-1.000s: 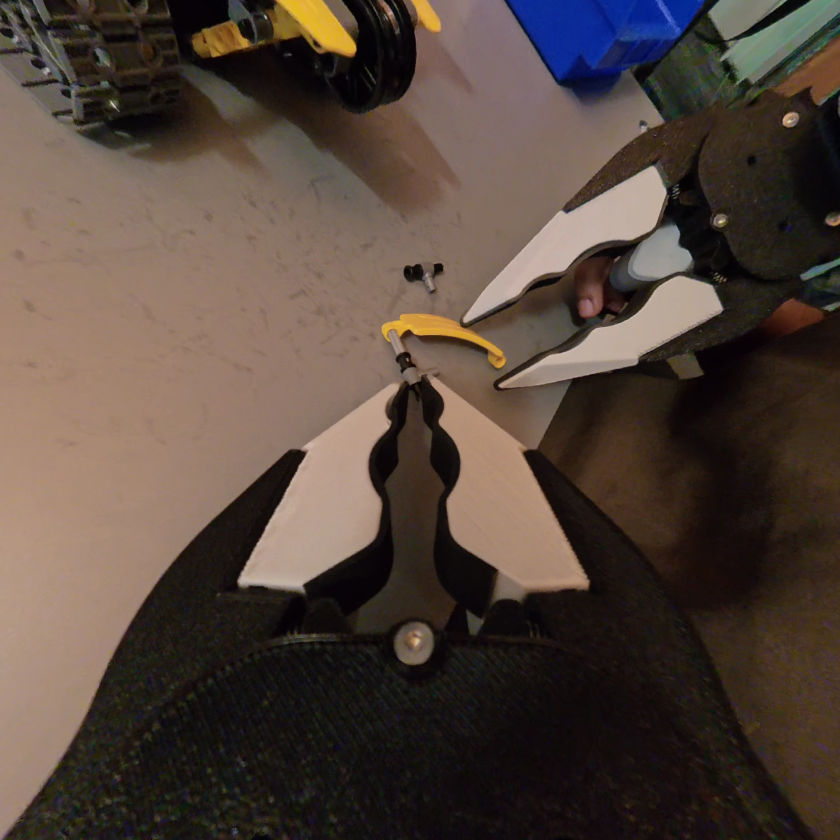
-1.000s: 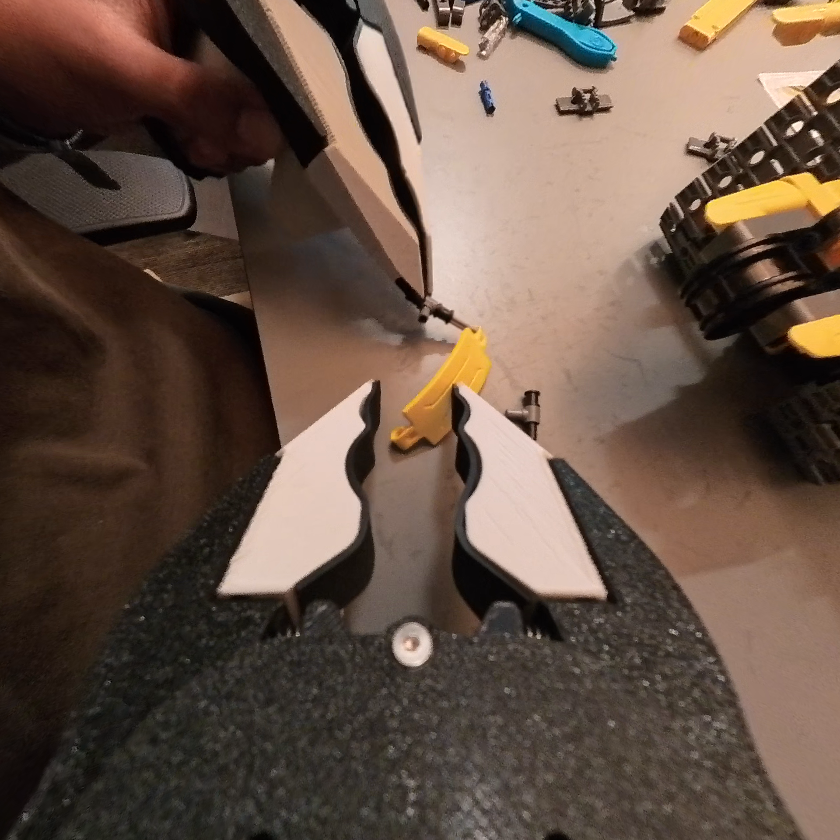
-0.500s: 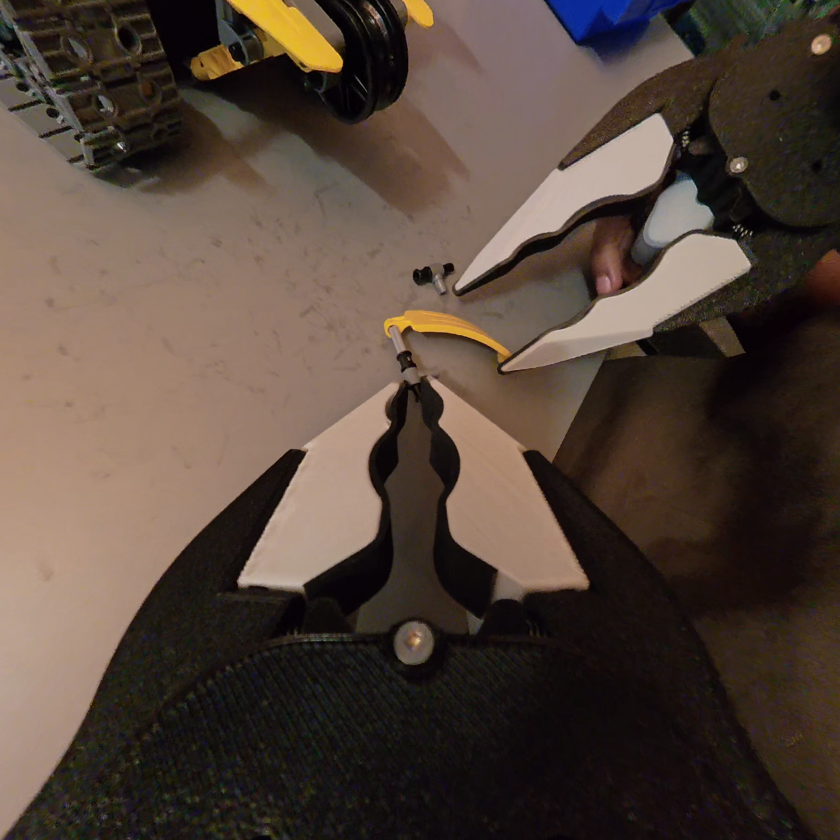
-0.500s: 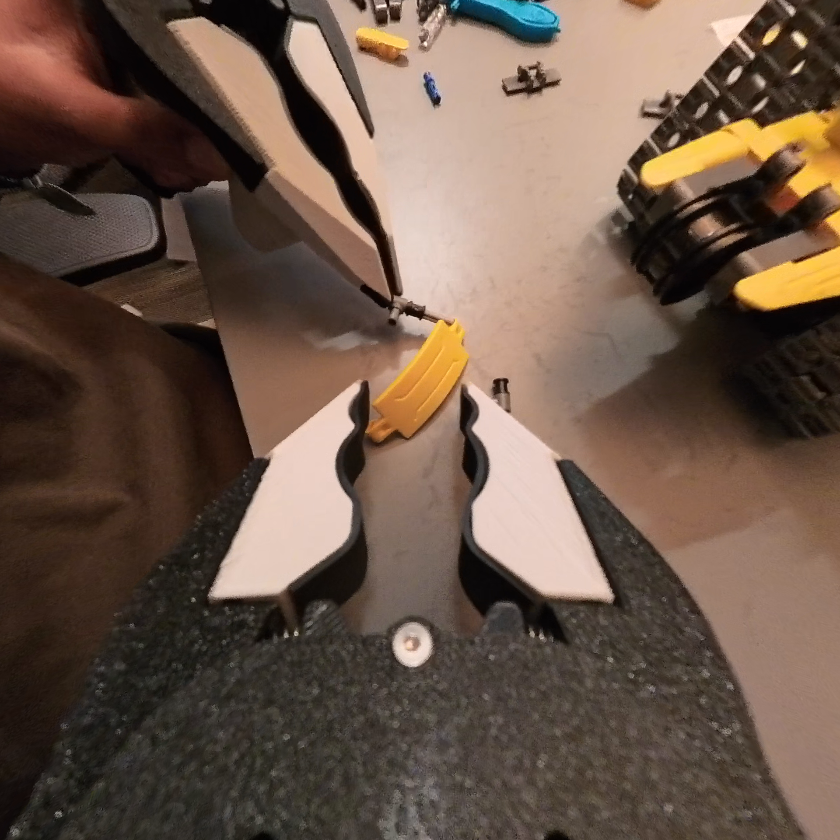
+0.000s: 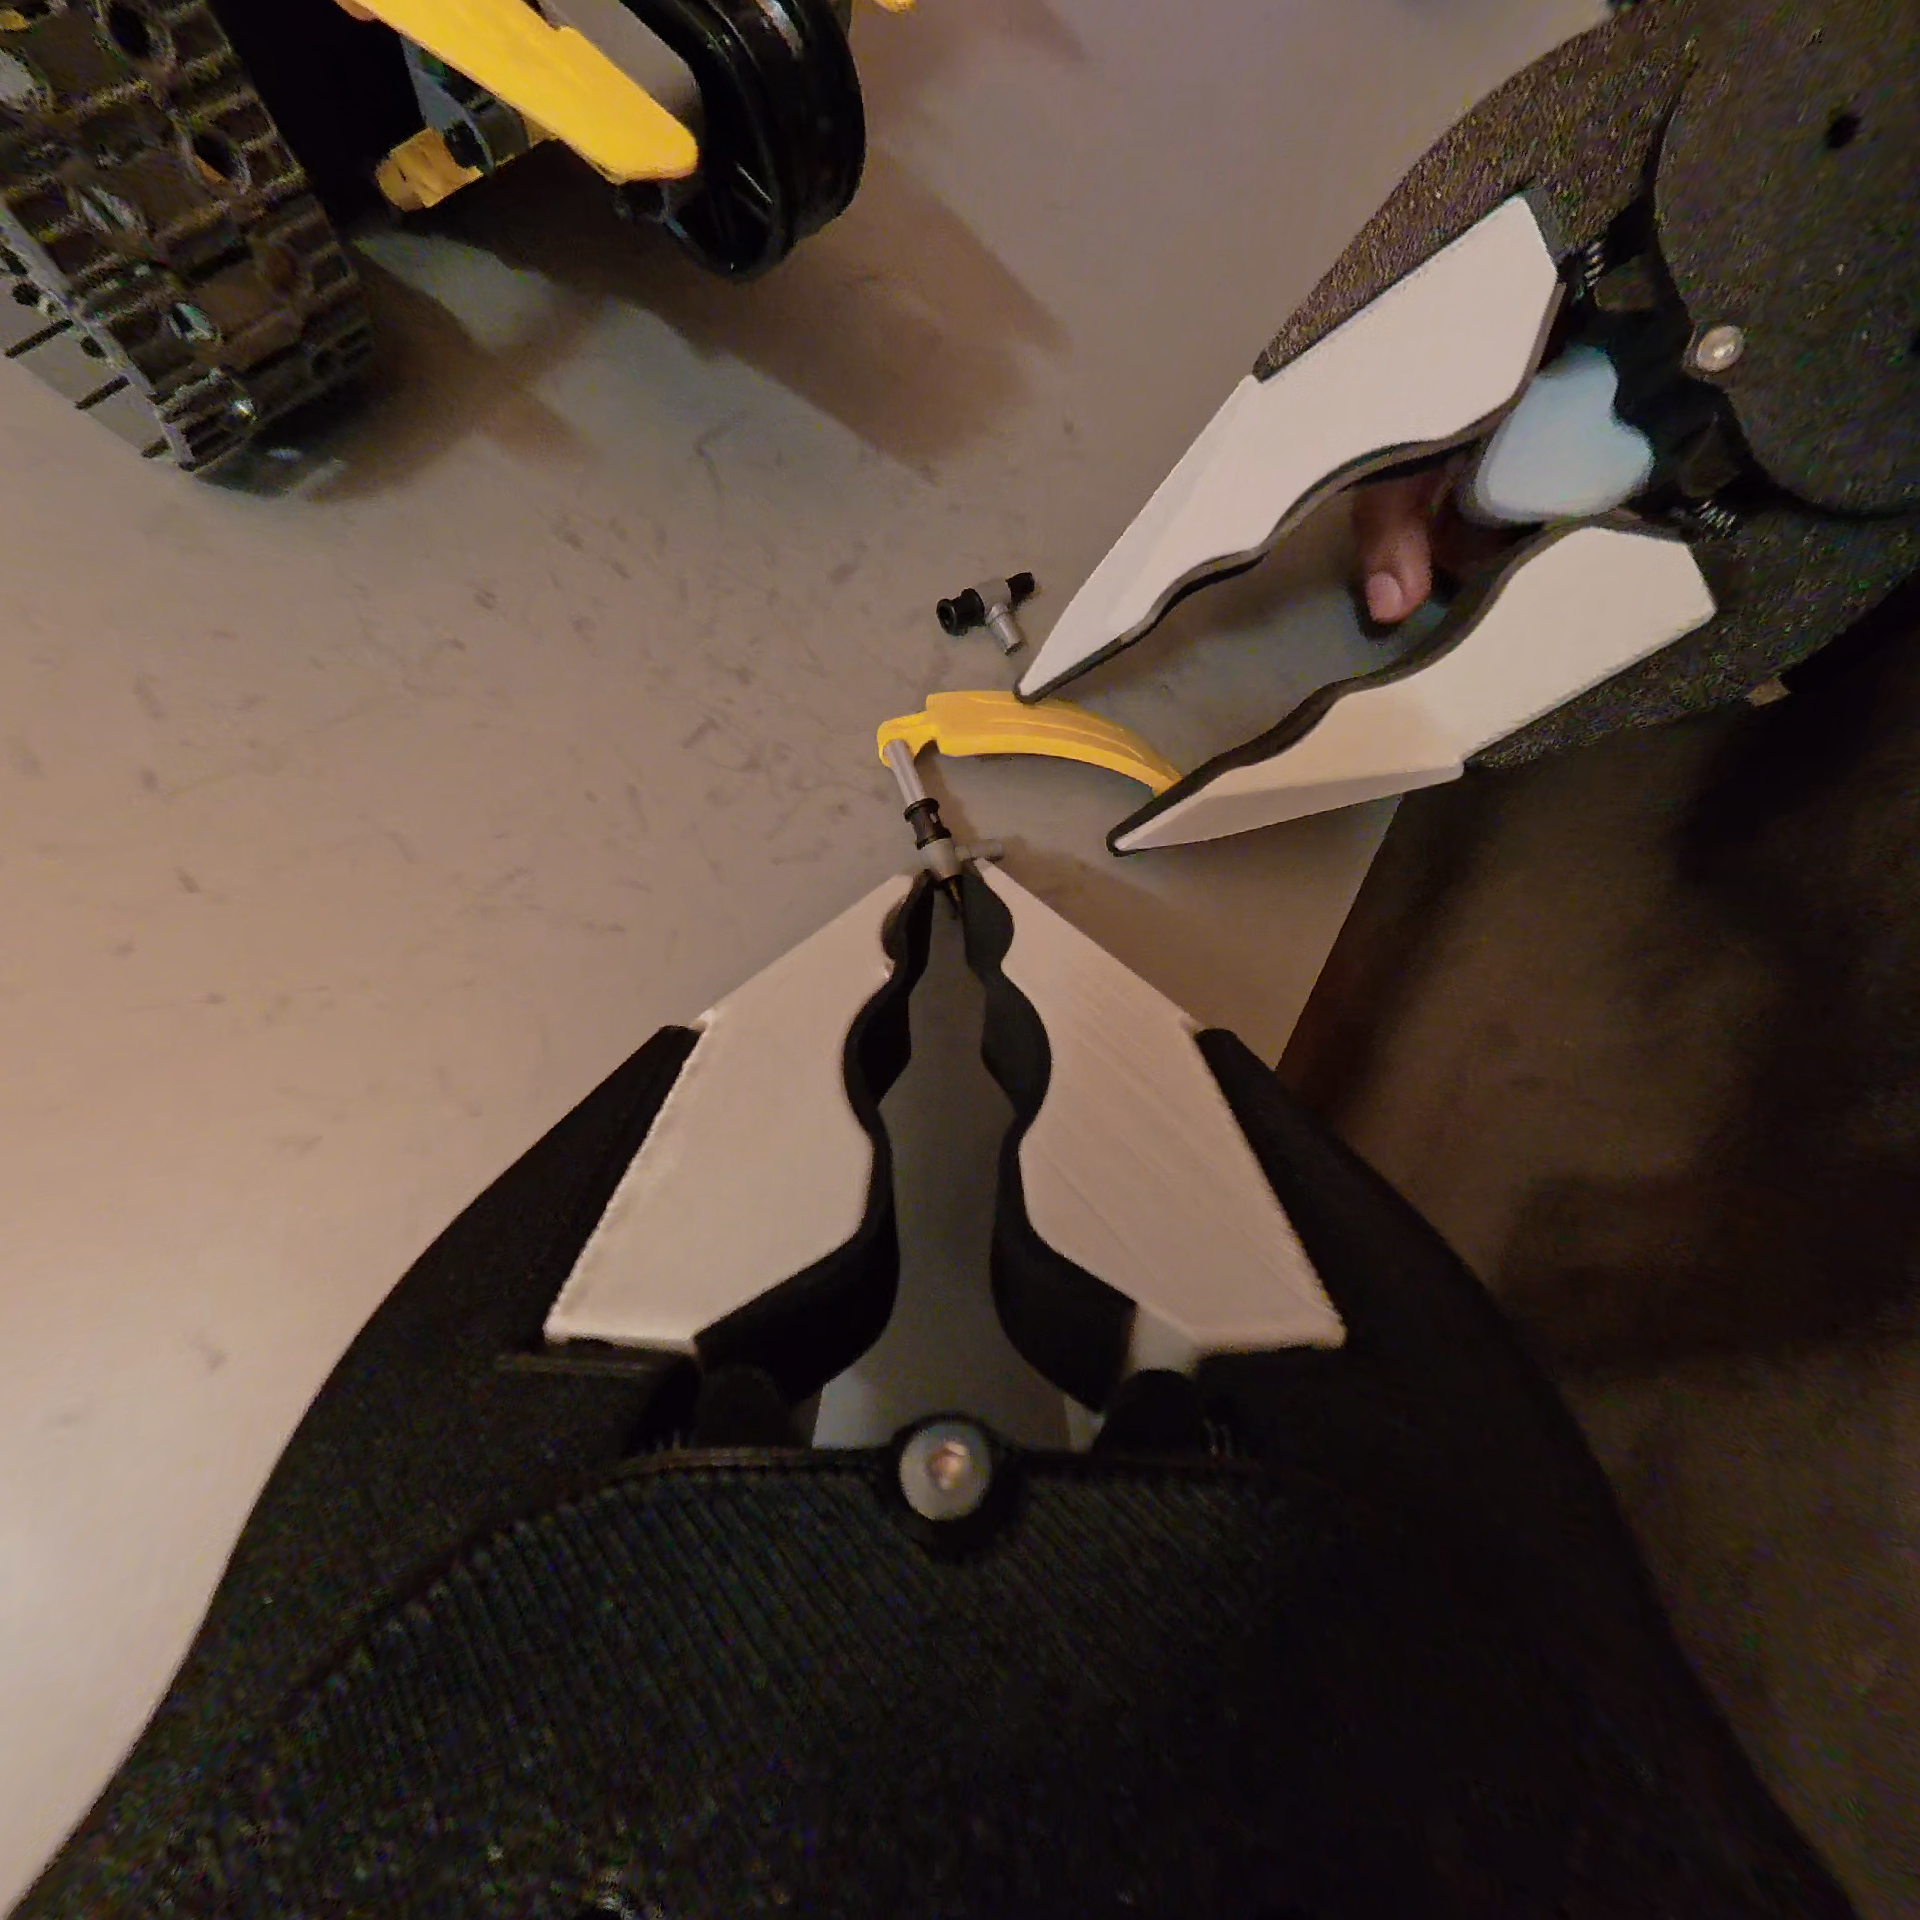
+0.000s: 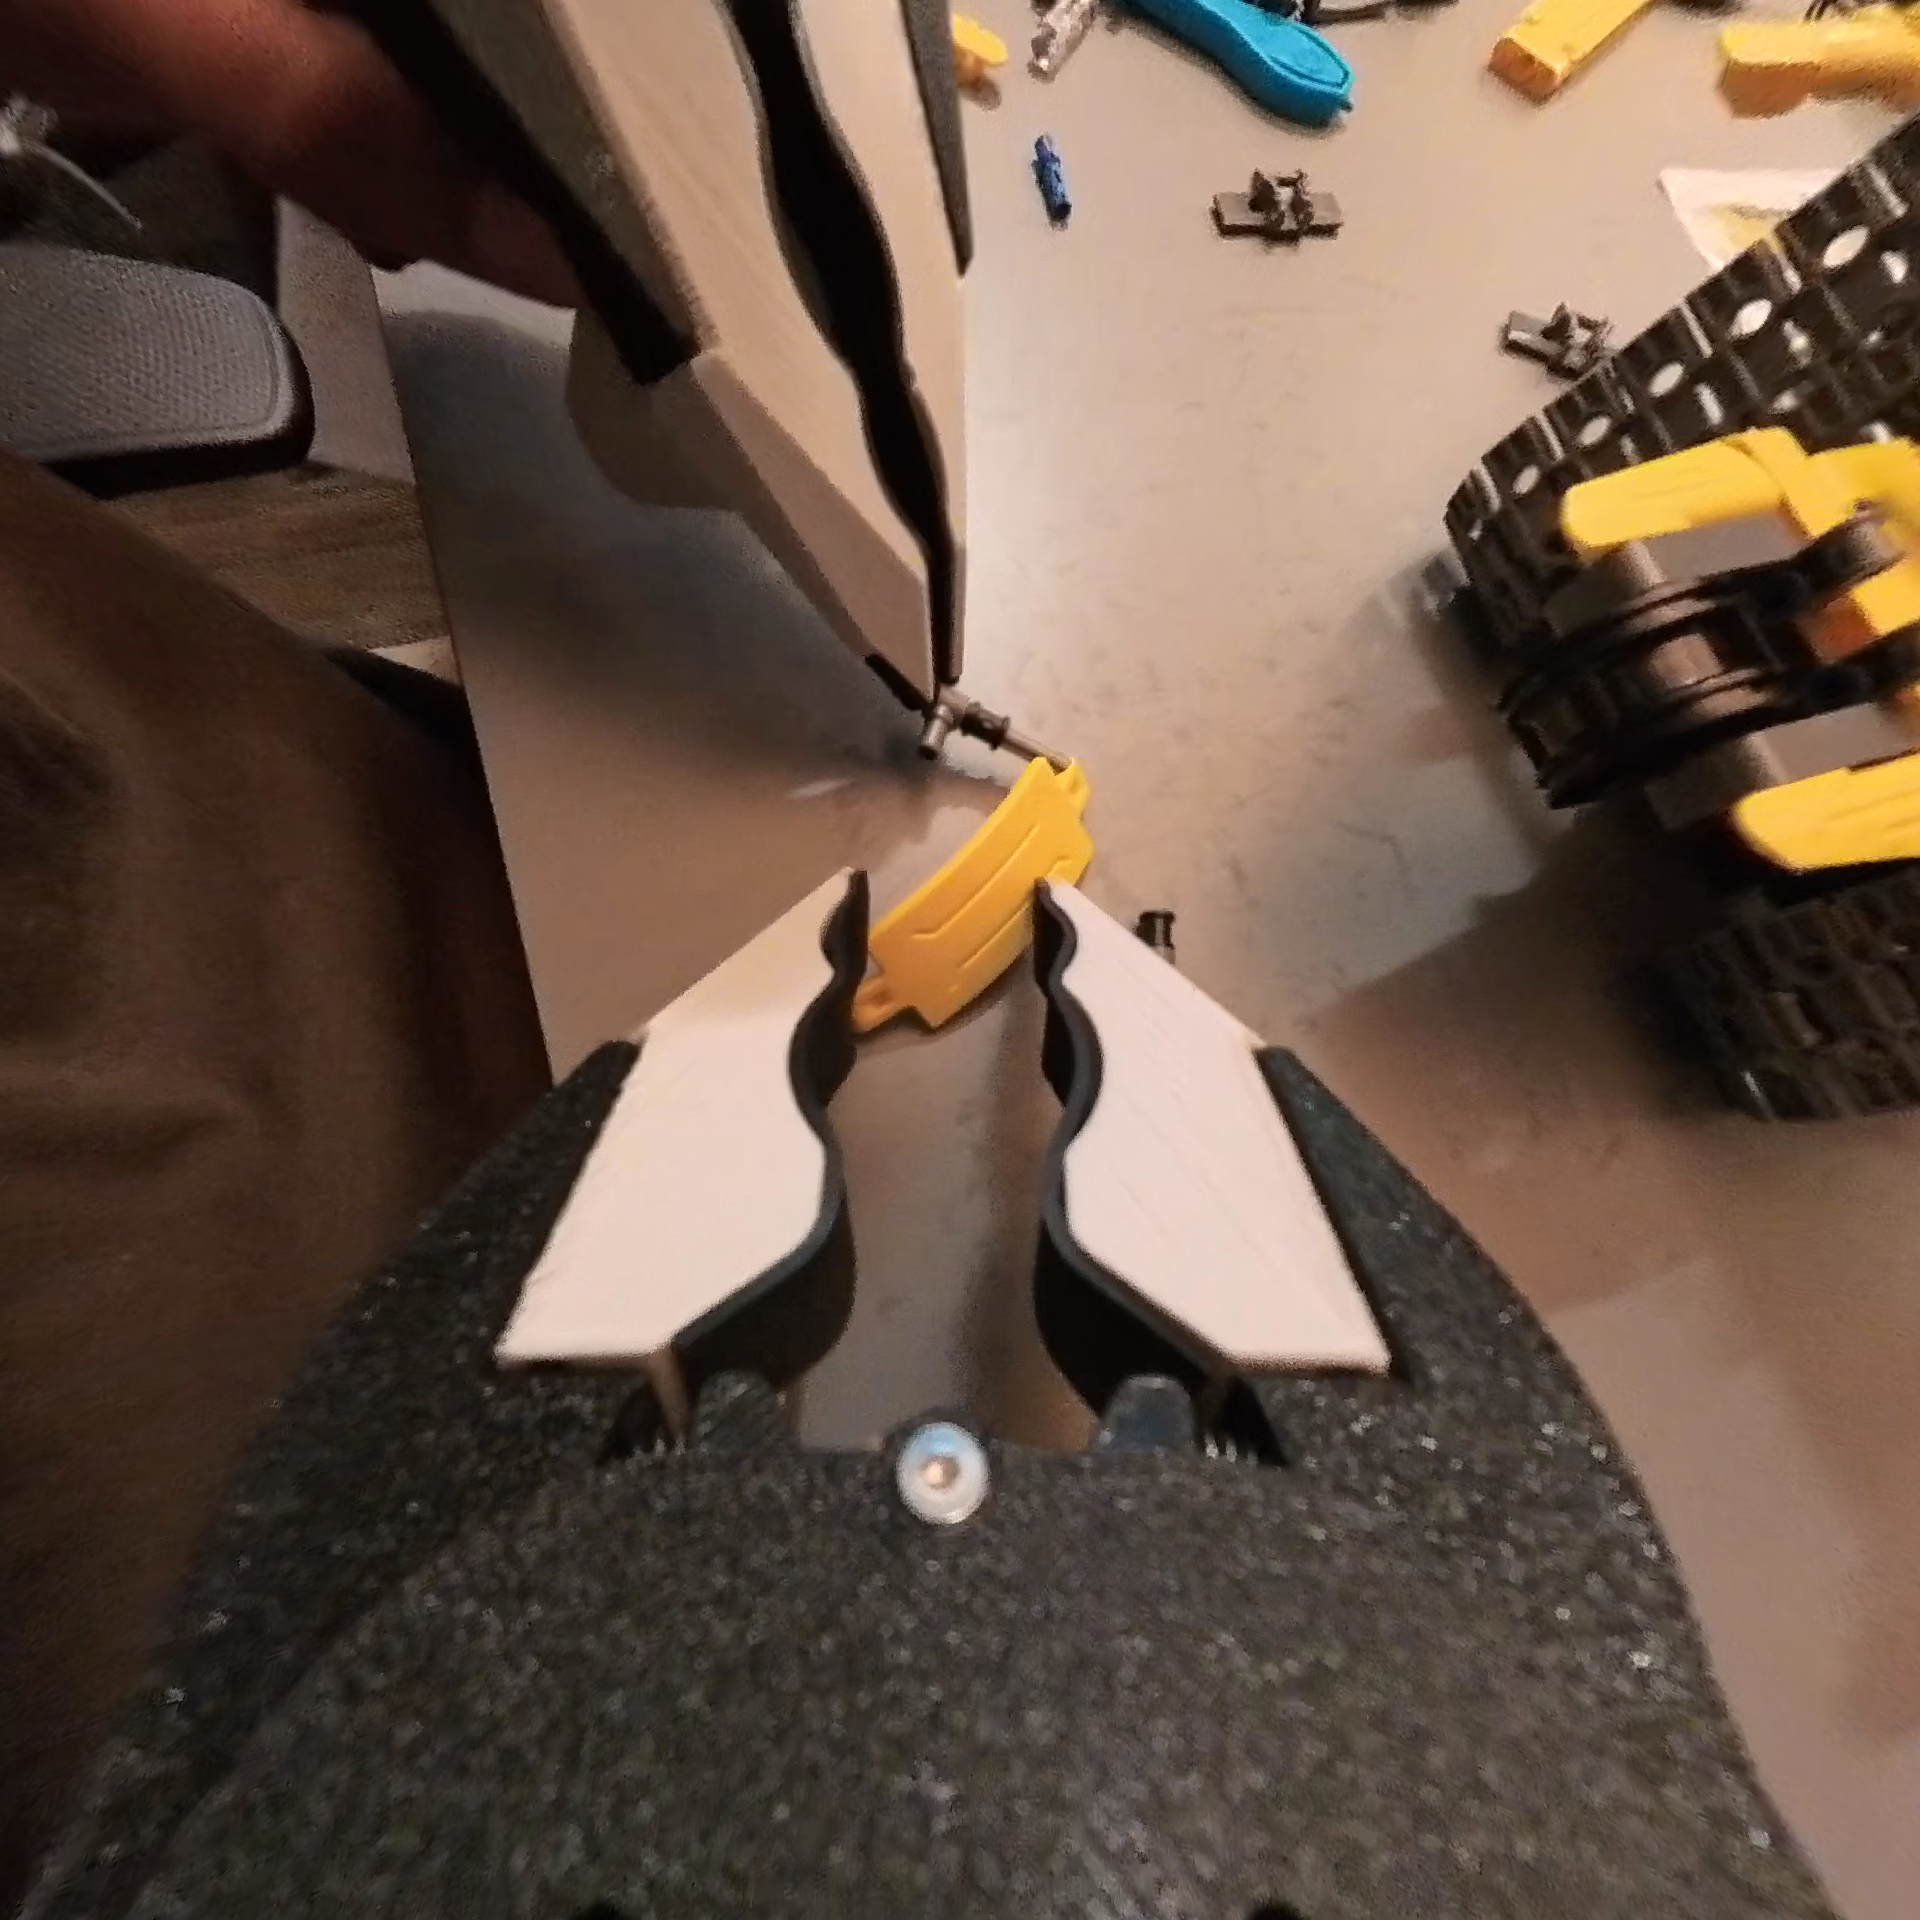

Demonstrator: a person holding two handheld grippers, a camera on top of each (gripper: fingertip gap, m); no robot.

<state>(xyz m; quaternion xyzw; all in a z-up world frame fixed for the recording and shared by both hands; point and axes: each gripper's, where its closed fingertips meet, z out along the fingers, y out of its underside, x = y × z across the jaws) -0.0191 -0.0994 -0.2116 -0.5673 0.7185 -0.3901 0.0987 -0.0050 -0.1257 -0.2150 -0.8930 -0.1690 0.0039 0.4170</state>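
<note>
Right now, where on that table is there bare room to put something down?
Bare table spreads left of the left gripper, below the tracked model. It is crowded at the table edge, where the yellow curved piece, small connector and open right gripper meet.

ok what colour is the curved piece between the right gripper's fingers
Yellow: the curved piece shows best in the right wrist view, between the open right gripper fingers.

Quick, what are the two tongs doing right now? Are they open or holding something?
Left tongs: shut on the small grey pin piece, whose far end meets the yellow curved piece.
Right tongs: open, one finger on each side of the yellow curved piece, not gripping it.
</note>
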